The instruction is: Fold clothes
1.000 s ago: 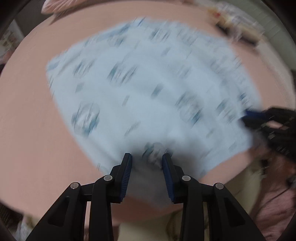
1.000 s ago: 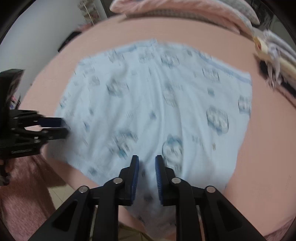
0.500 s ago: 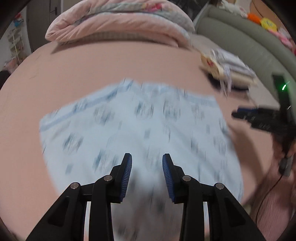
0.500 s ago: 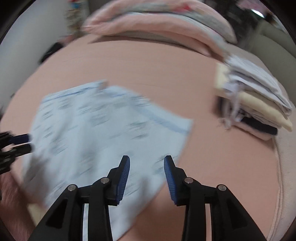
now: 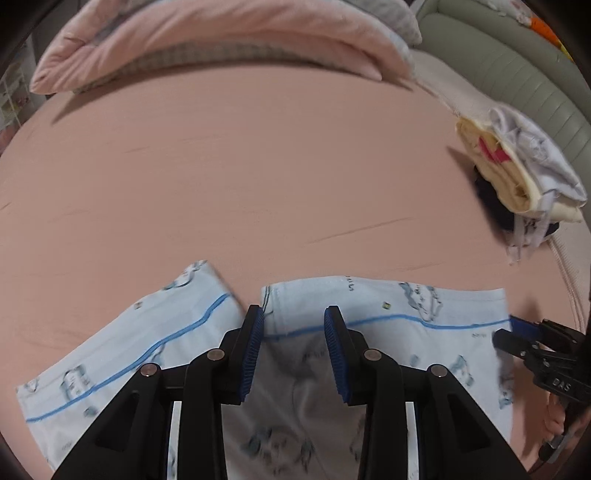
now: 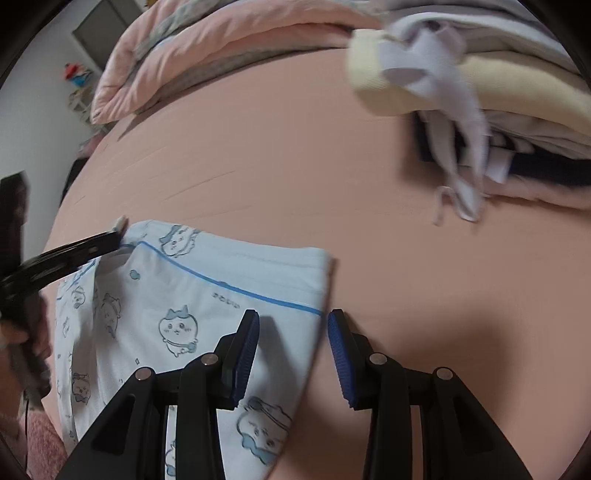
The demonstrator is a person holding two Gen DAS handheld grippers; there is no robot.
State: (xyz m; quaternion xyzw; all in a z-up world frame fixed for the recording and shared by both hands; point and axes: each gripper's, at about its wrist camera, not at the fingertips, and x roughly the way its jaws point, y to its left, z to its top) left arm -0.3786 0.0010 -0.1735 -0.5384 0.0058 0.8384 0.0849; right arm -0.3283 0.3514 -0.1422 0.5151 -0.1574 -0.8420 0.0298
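Observation:
A light-blue garment (image 5: 373, 302) with cartoon prints and blue piping lies on the pink bed sheet (image 5: 258, 166). My left gripper (image 5: 294, 314) hovers over its far piped edge where two parts meet. Its jaws stand apart, and the cloth lies shadowed beneath them with no pad pressing on it. My right gripper (image 6: 293, 317) is open over the garment (image 6: 184, 280) at its right edge, one finger above cloth and the other above bare sheet. Each wrist view shows the other gripper: the right gripper (image 5: 517, 328) at the cloth's right edge, the left gripper (image 6: 110, 238) at its far left corner.
A stack of folded clothes (image 5: 517, 166) (image 6: 461, 92) sits on the bed to the right, close ahead of my right gripper. A rolled pink quilt (image 5: 221, 33) (image 6: 184, 55) runs along the far edge. A grey-green padded surface (image 5: 517, 55) rises at the back right.
Both grippers have travelled from the garment's near edge across to its far piped edge. The right jaws, nearly shut a second ago, now stand apart. The left jaws keep the same gap.

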